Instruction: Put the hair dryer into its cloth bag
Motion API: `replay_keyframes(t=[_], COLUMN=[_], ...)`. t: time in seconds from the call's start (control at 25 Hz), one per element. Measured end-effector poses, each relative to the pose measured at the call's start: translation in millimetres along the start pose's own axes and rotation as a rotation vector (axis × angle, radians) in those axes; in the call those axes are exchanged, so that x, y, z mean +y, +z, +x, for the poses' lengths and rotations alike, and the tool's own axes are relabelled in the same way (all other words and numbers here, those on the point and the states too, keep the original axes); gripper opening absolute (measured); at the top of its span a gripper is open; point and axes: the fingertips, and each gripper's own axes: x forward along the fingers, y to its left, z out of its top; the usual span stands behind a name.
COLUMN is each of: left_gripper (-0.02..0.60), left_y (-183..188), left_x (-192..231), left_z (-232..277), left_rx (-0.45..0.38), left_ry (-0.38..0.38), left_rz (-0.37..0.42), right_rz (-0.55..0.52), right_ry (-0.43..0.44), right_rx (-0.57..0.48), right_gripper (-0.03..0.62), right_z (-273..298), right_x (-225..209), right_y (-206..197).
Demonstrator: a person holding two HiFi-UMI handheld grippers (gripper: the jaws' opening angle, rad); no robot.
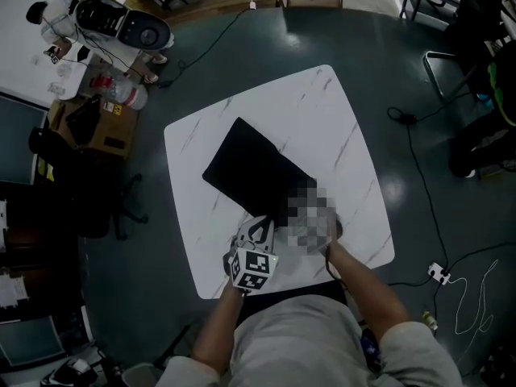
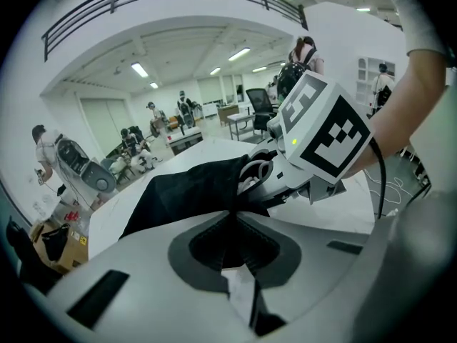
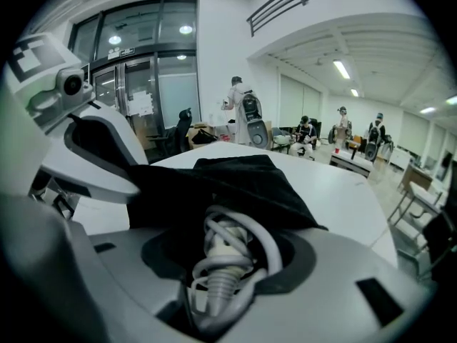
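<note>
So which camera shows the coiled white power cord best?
Right gripper view: the coiled white power cord sits between its jaws. The left gripper view catches only loops by the black cloth bag; the head view hides it.

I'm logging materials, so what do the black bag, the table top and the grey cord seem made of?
Black bag: soft matte cloth, it folds and drapes. Table top: white, grey-veined, faintly glossy; marble or a marble-look laminate, can't tell. Grey cord: smooth rubbery plastic, coiled, with a ribbed sleeve.
</note>
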Motion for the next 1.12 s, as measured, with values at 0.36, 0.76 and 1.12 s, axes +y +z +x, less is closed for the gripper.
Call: replay_keyframes(t=[0.36,0.76,1.12], left_gripper=[0.018,0.017,0.018], left_y=[4.4,1.7,-3.7], left_x=[-6.9,-2.5,0.8], left_z=[-0.8,-2.8,3.6], left_rx=[-0.024,-0.005,0.015], left_ry=[-0.022,-0.029,-0.028], left_rz=[0.015,0.007,-0.010], right_rz=[0.047,0.030,-0.063], right_ry=[0.001,0.024,0.008], right_rx=[-0.026,-0.027,-0.057], right_gripper=[0.222,0.224,0.262], right_z=[11.7,42.4,14.5], right_x=[5.3,3.3,7.1], right_y=[9.2,6.2,7.6])
